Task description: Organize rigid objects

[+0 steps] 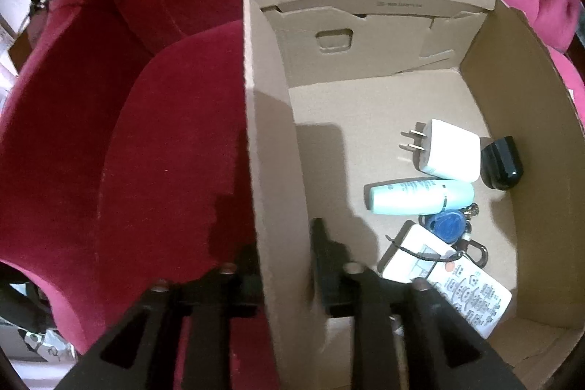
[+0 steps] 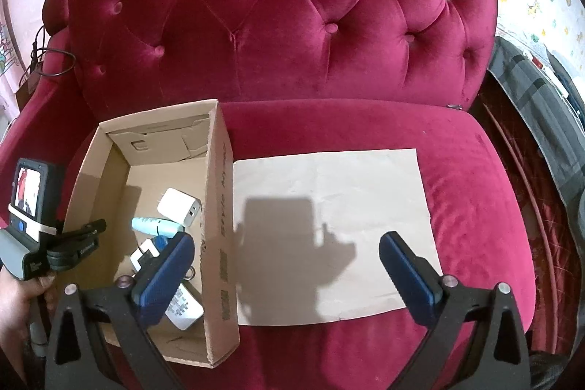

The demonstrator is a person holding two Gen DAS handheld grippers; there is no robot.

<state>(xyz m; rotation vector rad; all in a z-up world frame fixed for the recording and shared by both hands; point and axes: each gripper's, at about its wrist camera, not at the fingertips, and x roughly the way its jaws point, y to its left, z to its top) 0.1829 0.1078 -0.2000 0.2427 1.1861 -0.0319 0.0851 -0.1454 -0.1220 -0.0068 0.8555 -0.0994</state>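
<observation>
A cardboard box [image 1: 270, 148] [image 2: 219, 192] sits on the red sofa seat. It holds a white charger [image 1: 451, 150] [image 2: 179, 205], a black plug [image 1: 502, 163], a pale teal tube [image 1: 420, 196] [image 2: 155, 224], a blue key fob [image 1: 448, 225] and a white remote [image 1: 471, 295] [image 2: 184, 311]. My left gripper [image 1: 289, 265] is shut on the box's left wall, one finger inside and one outside. My right gripper [image 2: 287, 265] is open and empty above a sheet of brown paper [image 2: 329, 207].
The tufted red sofa back [image 2: 285, 24] rises behind the box. A cable [image 2: 47, 61] hangs at the left armrest. Grey cloth [image 2: 537, 119] lies at the right of the sofa. The left hand-held unit [image 2: 33, 218] shows beside the box.
</observation>
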